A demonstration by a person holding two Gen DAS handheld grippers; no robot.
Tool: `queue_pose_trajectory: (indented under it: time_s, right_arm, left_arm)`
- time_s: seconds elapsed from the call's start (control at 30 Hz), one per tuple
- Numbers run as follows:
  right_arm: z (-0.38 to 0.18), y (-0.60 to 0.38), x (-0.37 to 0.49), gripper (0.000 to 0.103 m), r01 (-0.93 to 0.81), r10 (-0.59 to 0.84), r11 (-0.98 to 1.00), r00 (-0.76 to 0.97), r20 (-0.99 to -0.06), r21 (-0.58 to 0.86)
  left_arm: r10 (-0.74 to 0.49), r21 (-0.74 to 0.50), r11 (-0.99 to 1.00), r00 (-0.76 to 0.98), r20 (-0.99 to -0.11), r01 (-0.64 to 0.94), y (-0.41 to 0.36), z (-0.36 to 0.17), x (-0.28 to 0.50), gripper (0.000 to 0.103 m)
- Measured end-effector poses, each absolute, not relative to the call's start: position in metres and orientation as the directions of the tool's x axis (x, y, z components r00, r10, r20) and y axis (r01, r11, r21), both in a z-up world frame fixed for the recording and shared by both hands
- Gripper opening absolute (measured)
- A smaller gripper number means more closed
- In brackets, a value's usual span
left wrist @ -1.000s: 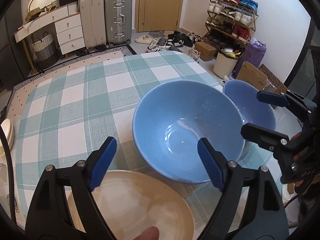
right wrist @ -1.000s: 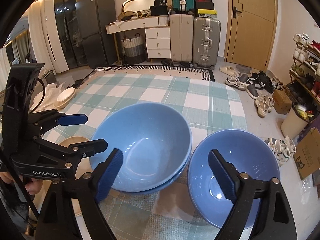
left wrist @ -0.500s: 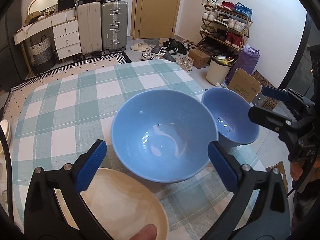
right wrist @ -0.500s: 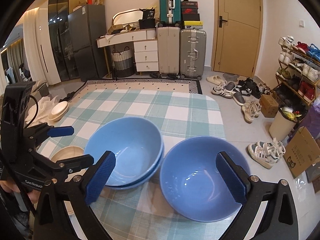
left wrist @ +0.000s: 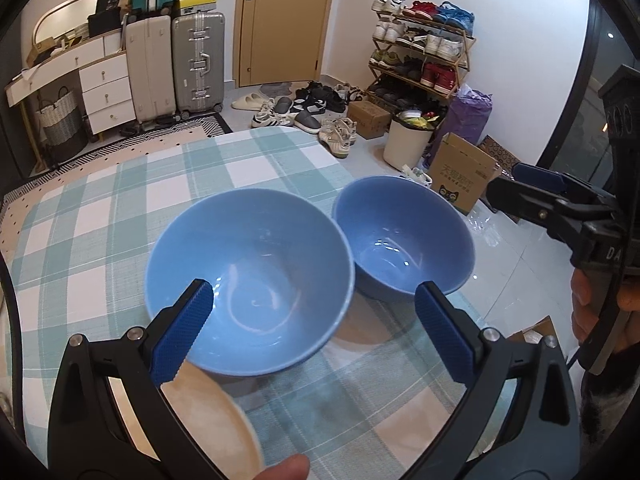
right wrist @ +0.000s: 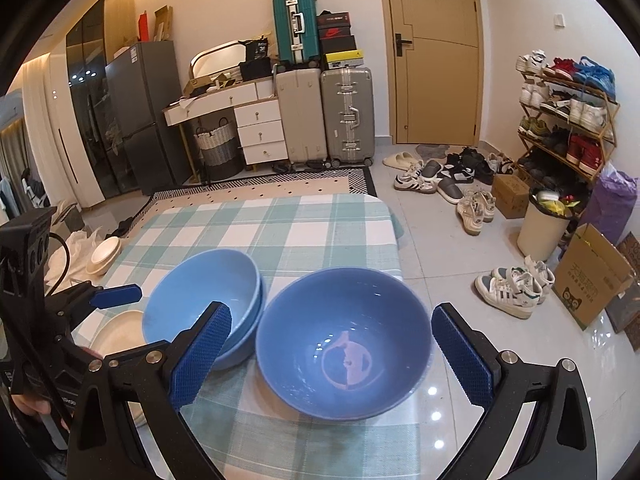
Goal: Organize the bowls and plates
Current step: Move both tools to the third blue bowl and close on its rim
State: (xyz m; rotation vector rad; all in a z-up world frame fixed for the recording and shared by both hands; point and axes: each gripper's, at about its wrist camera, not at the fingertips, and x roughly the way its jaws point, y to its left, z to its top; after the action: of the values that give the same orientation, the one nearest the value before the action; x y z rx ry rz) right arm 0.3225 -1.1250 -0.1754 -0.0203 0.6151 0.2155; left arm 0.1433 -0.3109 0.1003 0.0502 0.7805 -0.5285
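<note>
1. We look across a lived-in room: a closed wooden door (right wrist: 436,52), two upright suitcases (right wrist: 324,116) beside a white drawer unit (right wrist: 256,128), a loaded shoe rack (right wrist: 568,116) on the right wall and loose shoes on the tiled floor.
2. In front of us stands a table under a green-and-white checked tablecloth (right wrist: 256,232).
3. On the cloth we see a light blue bowl stack (left wrist: 248,280); the right wrist view shows a second rim under the top bowl.
4. Just beside it, toward the table's right edge, sits a single darker blue bowl (right wrist: 344,344); in the left wrist view the two rims look touching or nearly so.
5. A cream plate (left wrist: 208,440) lies at the near left of the stack, partly under the left tool.
6. Our left gripper (left wrist: 308,340) hangs above the near side of the stack, its jaws spread wide with nothing pressed between the blue pads.
7. Our right gripper (right wrist: 332,356) hangs above the single bowl, jaws likewise wide apart and gripping nothing.
8. A fingertip (left wrist: 286,470) shows at the bottom edge of the left wrist view.
</note>
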Motion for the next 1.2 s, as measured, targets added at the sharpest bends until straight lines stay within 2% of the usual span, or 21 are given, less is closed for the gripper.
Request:
queue_pose_trajectory:
  time_s: [0.17,0.33,0.4,0.47,0.77,1.0,1.2]
  right_arm:
    - [-0.177,-1.144,0.319,0.102,-0.175,0.176,0.983,0.796,-0.579,0.058]
    - [-0.181,-1.159,0.317,0.102,-0.151,0.163,0.986,0.796,-0.582,0.07]
    - [-0.182,-1.166,0.316,0.102,-0.146,0.163,0.986,0.798,-0.581,0.076]
    - [-0.185,-1.171,0.315,0.102,-0.14,0.162,0.987,0.796,-0.584,0.083]
    - [-0.2,-1.186,0.322,0.102,-0.118,0.155,0.988,0.781,-0.605,0.1]
    - [-0.21,-1.193,0.329,0.102,-0.114,0.161,0.987,0.766,-0.622,0.115]
    - [-0.22,-1.196,0.341,0.102,-0.124,0.174,0.985,0.748,-0.641,0.121]
  left_arm:
    - [-0.46,-0.172,0.854,0.56,-0.69,0.49,-0.328,0.1,0.139,0.098]
    - [-0.481,-0.207,0.845,0.53,-0.698,0.494,-0.343,0.097,0.136,0.089]
    - [-0.488,-0.216,0.84,0.521,-0.7,0.497,-0.348,0.095,0.136,0.082]
    - [-0.496,-0.224,0.834,0.508,-0.704,0.504,-0.353,0.091,0.139,0.07]
    - [-0.543,-0.29,0.798,0.422,-0.726,0.529,-0.379,0.072,0.146,0.042]
    - [-0.543,-0.306,0.798,0.399,-0.739,0.519,-0.39,0.06,0.154,0.042]
    - [-0.501,-0.266,0.824,0.425,-0.754,0.5,-0.398,0.054,0.159,0.042]
